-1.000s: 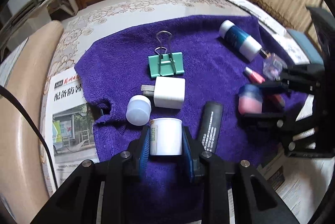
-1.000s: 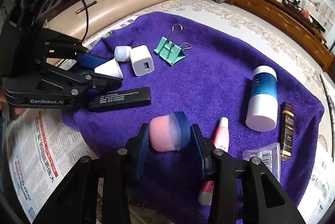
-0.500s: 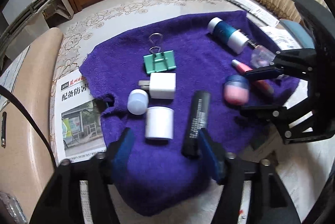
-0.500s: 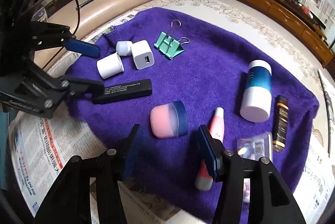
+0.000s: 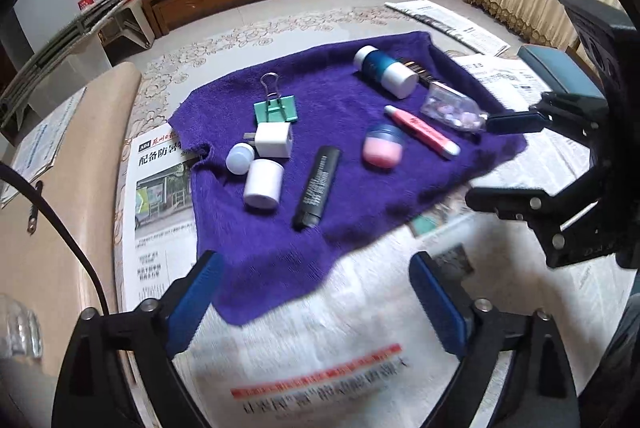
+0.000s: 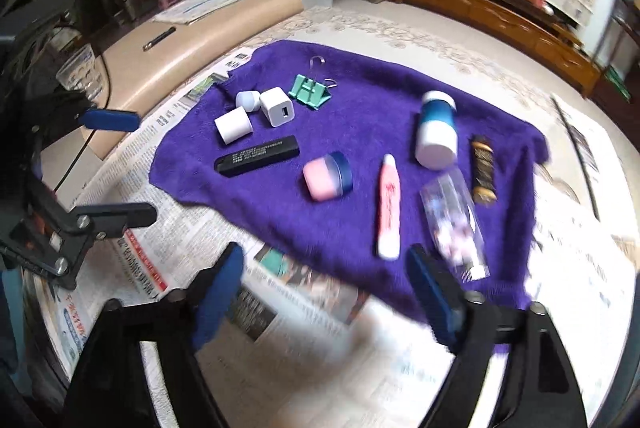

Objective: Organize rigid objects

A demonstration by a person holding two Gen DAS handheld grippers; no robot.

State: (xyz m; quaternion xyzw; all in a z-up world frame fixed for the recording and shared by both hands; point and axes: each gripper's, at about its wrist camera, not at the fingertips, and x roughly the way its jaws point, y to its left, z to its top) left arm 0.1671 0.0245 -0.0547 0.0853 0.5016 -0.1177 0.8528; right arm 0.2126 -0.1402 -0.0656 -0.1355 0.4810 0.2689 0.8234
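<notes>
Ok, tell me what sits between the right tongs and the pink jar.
Nothing visible. The right tongs hang open over the newspaper; only bare purple towel lies before the pink jar.

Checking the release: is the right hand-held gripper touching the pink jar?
Apart. Right wrist view shows the right hand-held gripper open, with towel between it and the pink jar.

You are looking at a floor [image 5: 304, 24] with a pale floral pattern. Sheets of newspaper [image 5: 160, 188] lie spread on it, near and to both sides. A purple towel [image 5: 344, 188] lies flat over the newspaper, its near corner overlapping the near sheet. Far right, another folded newspaper [image 5: 444, 20] lies on the bare floor, apart from the towel.
</notes>
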